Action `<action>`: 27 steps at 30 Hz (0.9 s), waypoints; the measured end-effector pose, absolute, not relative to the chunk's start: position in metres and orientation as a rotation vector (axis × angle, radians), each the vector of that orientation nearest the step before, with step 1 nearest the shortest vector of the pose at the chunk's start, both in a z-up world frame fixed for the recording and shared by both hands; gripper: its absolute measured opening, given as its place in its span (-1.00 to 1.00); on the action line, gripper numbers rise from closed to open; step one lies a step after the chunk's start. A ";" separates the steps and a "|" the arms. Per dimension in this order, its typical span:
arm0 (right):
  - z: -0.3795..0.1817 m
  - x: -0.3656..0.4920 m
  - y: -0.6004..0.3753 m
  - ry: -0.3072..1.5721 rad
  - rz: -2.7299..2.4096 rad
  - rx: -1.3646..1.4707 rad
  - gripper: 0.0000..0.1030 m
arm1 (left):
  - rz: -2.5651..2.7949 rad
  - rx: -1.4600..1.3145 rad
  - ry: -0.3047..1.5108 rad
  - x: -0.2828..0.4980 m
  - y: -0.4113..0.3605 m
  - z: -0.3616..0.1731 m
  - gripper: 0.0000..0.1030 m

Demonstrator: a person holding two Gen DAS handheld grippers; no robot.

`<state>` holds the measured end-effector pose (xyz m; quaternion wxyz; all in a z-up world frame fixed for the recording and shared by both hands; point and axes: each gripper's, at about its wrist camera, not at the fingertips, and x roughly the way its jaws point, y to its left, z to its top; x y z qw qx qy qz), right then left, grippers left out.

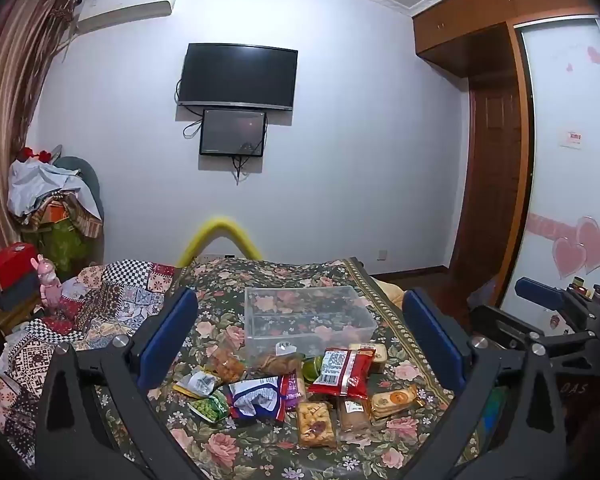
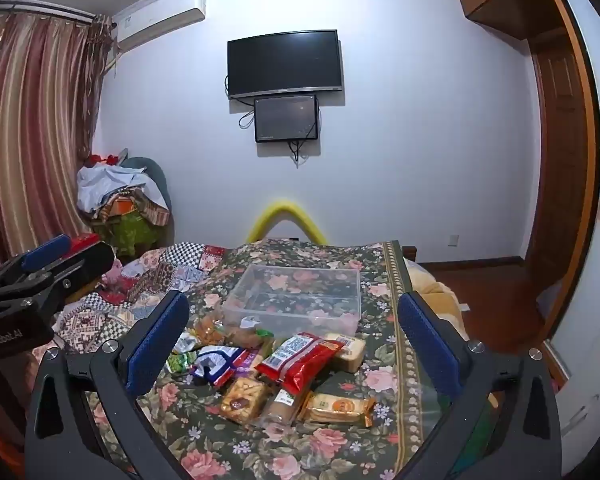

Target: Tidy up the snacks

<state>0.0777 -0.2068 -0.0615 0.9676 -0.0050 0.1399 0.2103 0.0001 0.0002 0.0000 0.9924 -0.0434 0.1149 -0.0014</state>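
Note:
Several snack packets lie in a heap on a floral cloth. A long red packet (image 1: 342, 372) (image 2: 298, 360) lies on top, with a blue and white bag (image 1: 256, 398) (image 2: 216, 364), a green packet (image 1: 210, 408) and clear-wrapped biscuits (image 1: 315, 424) (image 2: 244, 398) around it. A clear plastic box (image 1: 306, 316) (image 2: 296, 300) stands empty just behind the heap. My left gripper (image 1: 300, 320) is open above the heap. My right gripper (image 2: 294, 320) is open above it too. Each gripper also shows at the edge of the other's view.
The floral cloth (image 1: 260, 448) covers a raised surface with a patchwork quilt (image 1: 112, 304) to its left. A yellow foam arch (image 1: 220, 240) stands behind it. Piled clothes and boxes (image 1: 56, 204) fill the far left corner. A wooden wardrobe (image 1: 500, 140) and bare floor are on the right.

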 end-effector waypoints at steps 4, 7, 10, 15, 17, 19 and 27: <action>-0.064 0.080 -0.209 0.280 0.414 -0.012 1.00 | 0.003 -0.093 0.242 0.003 -0.001 0.000 1.00; -0.056 0.073 -0.207 0.274 0.411 -0.015 1.00 | 0.007 -0.101 0.240 0.005 -0.001 -0.002 1.00; -0.055 0.070 -0.203 0.269 0.409 -0.017 1.00 | 0.004 -0.098 0.239 0.005 -0.001 -0.004 1.00; -0.057 0.073 -0.209 0.261 0.422 0.000 1.00 | 0.000 -0.097 0.235 0.002 0.003 -0.003 1.00; -0.056 0.072 -0.209 0.259 0.422 0.001 1.00 | -0.002 -0.094 0.233 0.003 0.000 -0.004 1.00; -0.056 0.072 -0.210 0.256 0.422 0.003 1.00 | -0.005 -0.094 0.232 0.003 0.000 -0.004 1.00; -0.054 0.070 -0.209 0.253 0.426 0.005 1.00 | -0.008 -0.095 0.233 0.002 -0.001 -0.003 1.00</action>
